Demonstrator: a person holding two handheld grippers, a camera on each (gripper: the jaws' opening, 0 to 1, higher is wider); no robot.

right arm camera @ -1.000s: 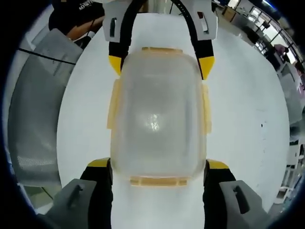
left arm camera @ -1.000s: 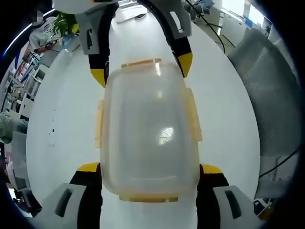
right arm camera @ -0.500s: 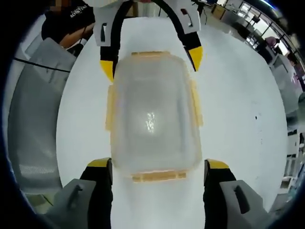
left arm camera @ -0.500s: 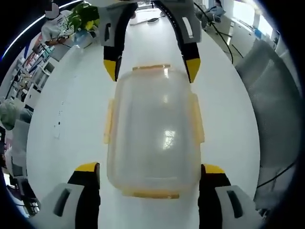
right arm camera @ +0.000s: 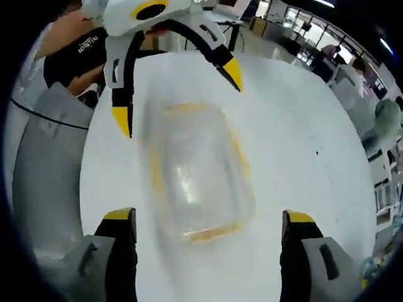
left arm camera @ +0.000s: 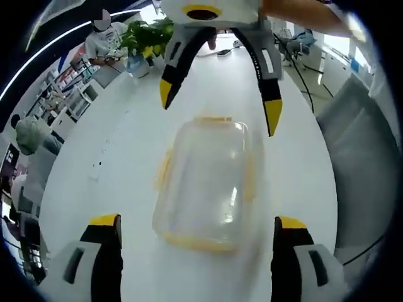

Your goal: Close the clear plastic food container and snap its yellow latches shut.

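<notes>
Container (left arm camera: 206, 182) (lidded), seemingly empty

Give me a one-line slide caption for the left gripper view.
Clear container with yellow latches on the white table, between the open left gripper and open right gripper.

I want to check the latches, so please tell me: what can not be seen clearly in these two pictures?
- Yellow latches of the container, left gripper view: motion blur; snapped or loose, cannot tell.
- Container, right gripper view: smeared by blur, its edges and lid seam unclear.
- Container inside: frosted plastic and glare hide any contents.
- Far background: too small and warped by the fisheye.
</notes>
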